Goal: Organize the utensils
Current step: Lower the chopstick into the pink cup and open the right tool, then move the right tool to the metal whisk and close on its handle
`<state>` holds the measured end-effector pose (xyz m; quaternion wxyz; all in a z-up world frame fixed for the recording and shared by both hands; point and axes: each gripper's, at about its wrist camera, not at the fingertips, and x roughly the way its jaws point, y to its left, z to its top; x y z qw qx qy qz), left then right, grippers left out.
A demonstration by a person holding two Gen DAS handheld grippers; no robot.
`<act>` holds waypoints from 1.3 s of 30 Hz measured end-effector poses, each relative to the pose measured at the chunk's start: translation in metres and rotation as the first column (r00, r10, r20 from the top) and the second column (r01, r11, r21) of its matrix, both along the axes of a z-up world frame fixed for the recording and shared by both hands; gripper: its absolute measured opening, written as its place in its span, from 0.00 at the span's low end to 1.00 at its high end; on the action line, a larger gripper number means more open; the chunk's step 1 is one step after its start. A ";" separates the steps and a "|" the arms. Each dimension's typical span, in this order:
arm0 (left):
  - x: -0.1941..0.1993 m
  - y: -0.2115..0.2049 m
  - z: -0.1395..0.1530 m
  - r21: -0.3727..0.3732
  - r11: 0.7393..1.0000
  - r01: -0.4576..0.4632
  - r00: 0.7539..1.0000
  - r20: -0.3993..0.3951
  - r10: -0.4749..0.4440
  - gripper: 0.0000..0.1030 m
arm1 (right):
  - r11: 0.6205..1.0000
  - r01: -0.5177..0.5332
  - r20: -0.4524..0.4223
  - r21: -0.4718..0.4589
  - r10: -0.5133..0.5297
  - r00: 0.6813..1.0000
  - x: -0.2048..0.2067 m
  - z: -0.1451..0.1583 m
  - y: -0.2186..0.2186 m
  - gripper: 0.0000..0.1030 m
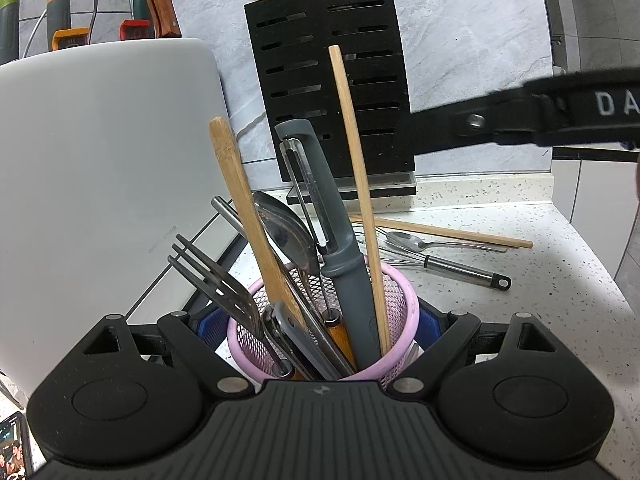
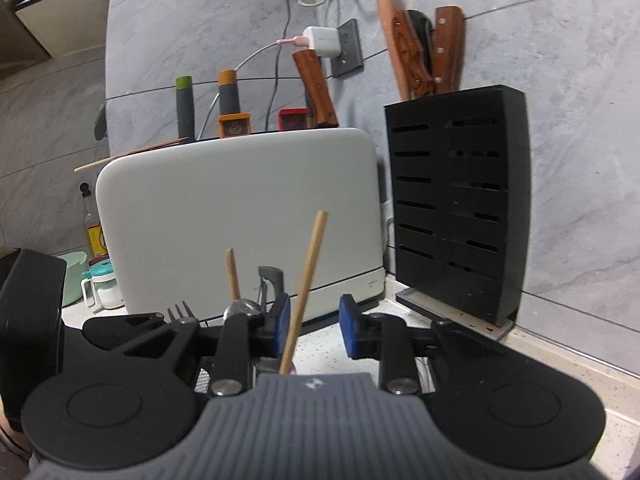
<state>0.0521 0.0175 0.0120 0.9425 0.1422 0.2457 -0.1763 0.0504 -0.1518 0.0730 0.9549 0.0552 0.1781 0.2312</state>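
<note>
Pink mesh holder [image 1: 396, 292] — grey peeler [image 1: 340, 264].

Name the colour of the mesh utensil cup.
Pink, clearest in the left wrist view: mesh utensil cup.

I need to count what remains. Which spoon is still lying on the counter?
The small steel spoon beside the whisk lies flat on the counter. The other spoon stands in the pink cup.

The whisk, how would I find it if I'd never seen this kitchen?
Find the tall black knife block against the grey wall. On the speckled counter in front of it lie chopsticks, a spoon and the whisk. It is the one with thin wire loops and a steel handle ending in a hanging hole.
</note>
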 end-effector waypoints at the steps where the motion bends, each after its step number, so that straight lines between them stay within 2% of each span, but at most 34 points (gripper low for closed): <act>1: 0.000 0.000 0.000 0.001 1.000 0.000 1.000 0.000 0.000 1.00 | 1.000 0.008 -0.006 -0.001 -0.008 1.000 -0.001 -0.001 -0.003 0.25; 9: 0.000 0.000 0.001 0.002 1.000 -0.003 1.000 -0.004 0.003 0.99 | 0.984 0.146 -0.131 -0.103 -0.159 0.979 0.014 -0.018 -0.024 0.25; 13: 0.000 0.000 0.001 0.002 1.000 -0.004 1.000 -0.005 0.004 0.99 | 0.969 0.177 -0.136 -0.172 -0.201 0.970 0.023 -0.031 -0.032 0.23; 15: 0.000 0.000 0.000 0.002 1.000 -0.004 1.000 -0.005 0.004 0.99 | 0.963 0.177 -0.136 -0.201 -0.206 0.969 0.027 -0.037 -0.036 0.21; 19: 0.000 0.000 0.000 0.003 1.000 -0.007 1.000 -0.007 0.007 0.99 | 0.963 0.155 -0.194 -0.222 -0.200 0.961 0.041 -0.052 -0.039 0.19; 26: 0.001 -0.001 0.000 0.009 1.000 -0.012 1.000 -0.007 0.012 1.00 | 0.960 0.088 -0.271 -0.264 -0.161 0.949 0.066 -0.069 -0.020 0.20; 28: 0.001 -0.001 0.000 0.009 1.000 -0.013 1.000 -0.009 0.013 1.00 | 0.952 0.069 -0.278 -0.297 -0.156 0.948 0.073 -0.073 -0.011 0.22; 30: 0.001 -0.002 0.000 0.011 1.000 -0.014 1.000 -0.008 0.014 1.00 | 0.942 0.058 -0.281 -0.332 -0.158 0.947 0.079 -0.077 -0.004 0.28; 33: 0.002 -0.002 0.000 0.009 1.000 -0.014 1.000 -0.012 0.014 1.00 | 0.938 0.052 -0.294 -0.343 -0.160 0.942 0.089 -0.080 0.002 0.33; 39: 0.002 -0.003 -0.001 0.013 1.000 -0.016 1.000 -0.011 0.017 1.00 | 0.928 0.034 -0.299 -0.372 -0.154 0.942 0.101 -0.086 0.013 0.37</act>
